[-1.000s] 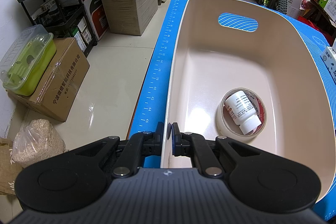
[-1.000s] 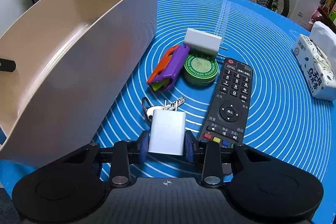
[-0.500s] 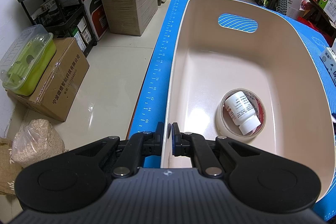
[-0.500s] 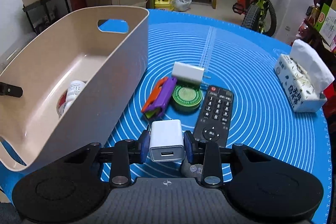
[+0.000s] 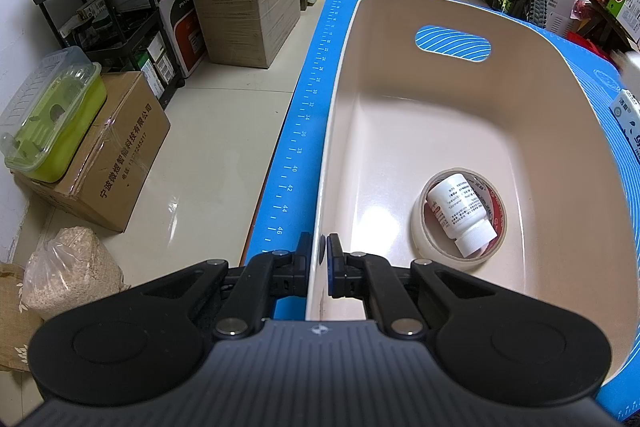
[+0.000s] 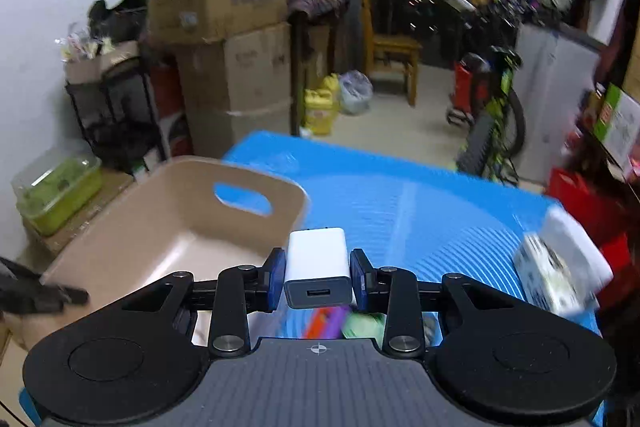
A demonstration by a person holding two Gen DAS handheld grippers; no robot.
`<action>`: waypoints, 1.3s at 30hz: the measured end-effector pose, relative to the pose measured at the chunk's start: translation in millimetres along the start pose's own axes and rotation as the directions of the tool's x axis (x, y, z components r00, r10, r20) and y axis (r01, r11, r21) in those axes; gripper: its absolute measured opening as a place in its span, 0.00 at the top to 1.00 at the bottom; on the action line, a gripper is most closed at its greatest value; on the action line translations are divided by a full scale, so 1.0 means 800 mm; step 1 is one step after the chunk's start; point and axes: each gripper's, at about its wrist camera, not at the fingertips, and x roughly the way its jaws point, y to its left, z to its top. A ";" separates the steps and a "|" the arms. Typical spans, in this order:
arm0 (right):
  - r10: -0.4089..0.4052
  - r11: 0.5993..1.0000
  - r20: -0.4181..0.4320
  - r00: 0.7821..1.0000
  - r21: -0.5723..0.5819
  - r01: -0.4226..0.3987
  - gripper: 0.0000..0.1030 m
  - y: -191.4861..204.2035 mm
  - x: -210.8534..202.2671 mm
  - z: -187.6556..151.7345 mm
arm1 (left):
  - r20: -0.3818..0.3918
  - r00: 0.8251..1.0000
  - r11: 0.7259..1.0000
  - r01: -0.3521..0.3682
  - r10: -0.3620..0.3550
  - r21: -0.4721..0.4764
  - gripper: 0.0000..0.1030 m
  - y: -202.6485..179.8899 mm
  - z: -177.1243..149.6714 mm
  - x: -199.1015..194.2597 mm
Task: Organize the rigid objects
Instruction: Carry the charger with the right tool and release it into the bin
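Left wrist view
Left gripper (image 5: 319, 251): clamped on the near rim of the beige bin (image 5: 580, 131), steadying it.
Bin contents: white bottle (image 5: 460, 211) lying inside a tape roll (image 5: 420, 231).

Right wrist view
Right gripper (image 6: 318, 277): gripping the white charger (image 6: 318, 263), raised above the blue surface (image 6: 420, 203), just right of the bin (image 6: 132, 227).
Charger axis: long axis runs away from the camera; USB port faces the camera.
Doing it well: I'd carry it left over the rim, lower it, then release clear of the bottle.

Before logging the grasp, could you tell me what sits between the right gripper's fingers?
A white charger, USB port facing the camera, clamped between them in the right wrist view.
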 end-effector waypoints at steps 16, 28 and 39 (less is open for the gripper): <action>0.100 0.980 -0.159 0.982 -0.154 -0.125 0.59 0.126 0.132 0.030 | 0.000 1.000 1.000 0.004 -0.004 -0.003 0.92 0.000 -0.001 0.000; 0.048 0.984 -0.324 0.945 -0.146 -0.100 0.59 0.147 0.210 0.002 | 0.001 1.000 1.000 0.008 -0.008 -0.004 0.92 -0.004 -0.002 0.001; 0.033 0.989 -0.434 0.900 -0.117 -0.093 0.59 0.147 0.231 -0.006 | -0.003 1.000 1.000 0.012 -0.012 -0.005 0.92 -0.003 -0.002 0.003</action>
